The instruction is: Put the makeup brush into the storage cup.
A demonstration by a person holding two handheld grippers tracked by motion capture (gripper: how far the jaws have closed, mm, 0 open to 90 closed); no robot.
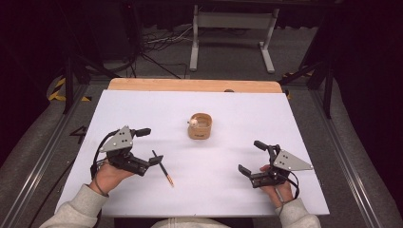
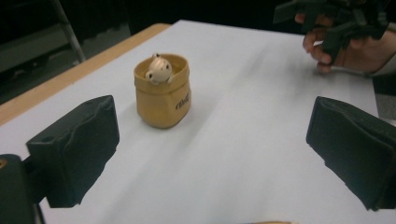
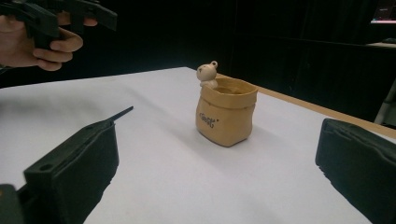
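Both claws idle, nothing gripped yet. Landmark is the tan sack-shaped cup (image 1: 200,126) with the small bear figure (image 2: 158,69) on its rim, upright mid-worktop (image 1: 247,114). Left claw (image 1: 146,146) sits on the near-left side of the cup, jaws spread wide, empty; in the left gripper view the cup stands ahead between the jaws, offset toward the left one. Right claw (image 1: 252,157) sits near-right of the cup, jaws also spread, empty; in the right gripper view the cup is roughly centred between them and well ahead. The pencil (image 1: 163,168) lies flat on the worktop, near-left of the cup, just beside the left claw's nearer jaw, tip end pointing toward me. My read: this is the start, approach phase, with the pencil as the pick and the cup as the likely drop. Next move, as I judge it: I swing the left claw down over the pencil's shaft, line the jaws across it, close, then lift and tilt it upright for the cup mouth. The pencil is thin and lies flat, so the jaws need to come down close to the surface. Room is fine: open white surface all round the cup, the right claw well apart from it, the wooden back edge (image 1: 190,85) beyond the cup, worktop side edges far from both claws.
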